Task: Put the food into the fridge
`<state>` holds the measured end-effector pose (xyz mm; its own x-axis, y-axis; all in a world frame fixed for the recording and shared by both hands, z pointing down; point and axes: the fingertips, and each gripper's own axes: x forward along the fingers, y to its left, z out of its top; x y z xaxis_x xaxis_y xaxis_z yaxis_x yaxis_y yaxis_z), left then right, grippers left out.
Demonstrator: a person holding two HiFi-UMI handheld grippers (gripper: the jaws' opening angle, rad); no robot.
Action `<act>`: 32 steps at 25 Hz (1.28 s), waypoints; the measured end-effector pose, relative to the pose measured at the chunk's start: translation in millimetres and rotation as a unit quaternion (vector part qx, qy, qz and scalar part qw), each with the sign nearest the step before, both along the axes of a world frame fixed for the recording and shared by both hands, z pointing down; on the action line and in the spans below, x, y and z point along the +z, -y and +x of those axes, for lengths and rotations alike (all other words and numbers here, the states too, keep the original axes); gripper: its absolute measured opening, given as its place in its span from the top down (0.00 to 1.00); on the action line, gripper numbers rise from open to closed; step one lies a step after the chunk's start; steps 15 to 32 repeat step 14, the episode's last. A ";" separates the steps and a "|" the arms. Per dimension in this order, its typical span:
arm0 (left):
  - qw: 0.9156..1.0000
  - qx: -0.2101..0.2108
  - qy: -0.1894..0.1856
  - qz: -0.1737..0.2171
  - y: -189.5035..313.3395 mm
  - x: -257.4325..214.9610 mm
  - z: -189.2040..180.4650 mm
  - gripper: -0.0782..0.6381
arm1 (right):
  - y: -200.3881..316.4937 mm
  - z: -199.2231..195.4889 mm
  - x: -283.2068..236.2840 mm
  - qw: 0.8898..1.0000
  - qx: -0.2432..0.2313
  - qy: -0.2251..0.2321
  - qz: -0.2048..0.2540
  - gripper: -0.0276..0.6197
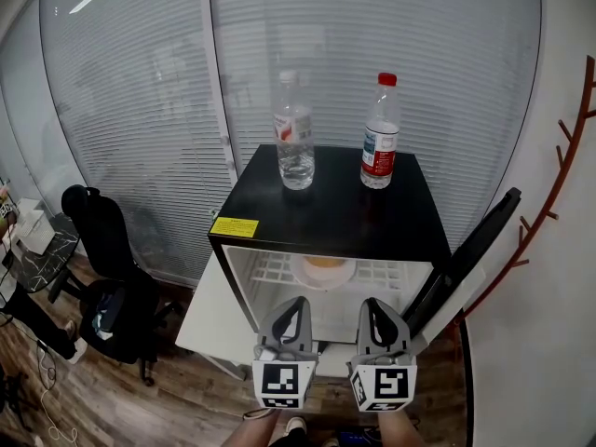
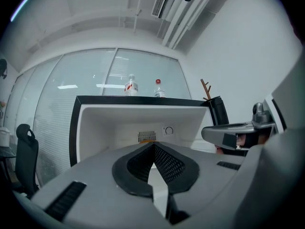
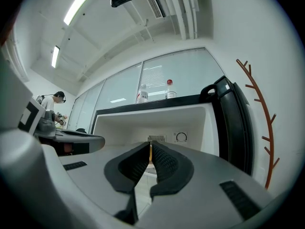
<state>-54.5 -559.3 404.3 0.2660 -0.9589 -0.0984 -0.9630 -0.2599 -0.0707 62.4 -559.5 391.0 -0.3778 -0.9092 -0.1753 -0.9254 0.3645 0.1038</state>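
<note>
A small black fridge stands open, its door swung out to the right. On its wire shelf sits a pale plate with orange food. A sliver of that food peeks over the jaws in the left gripper view. My left gripper and right gripper hang side by side just in front of the opening, below the shelf. Both are shut and hold nothing. In the gripper views the left gripper and right gripper point into the white fridge interior.
Two water bottles stand on the fridge top: one clear, one red-capped. A black office chair is at the left and a reddish coat rack at the right. A glass wall with blinds is behind. A person stands far off to the left.
</note>
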 end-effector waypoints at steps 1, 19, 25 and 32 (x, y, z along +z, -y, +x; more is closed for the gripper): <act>1.000 0.000 0.001 0.001 0.1 -0.3 0.0 0.85 | 0.2 -0.2 0.2 1.000 0.000 0.000 0.000 0.90; 1.000 -0.012 -0.017 -0.006 0.3 7.6 -4.0 0.85 | 1.7 1.8 0.6 1.000 0.002 -0.001 -0.005 0.90; 1.000 -0.012 -0.017 -0.006 0.3 7.6 -4.0 0.85 | 1.7 1.8 0.6 1.000 0.002 -0.001 -0.005 0.90; 1.000 -0.012 -0.017 -0.006 0.3 7.6 -4.0 0.85 | 1.7 1.8 0.6 1.000 0.002 -0.001 -0.005 0.90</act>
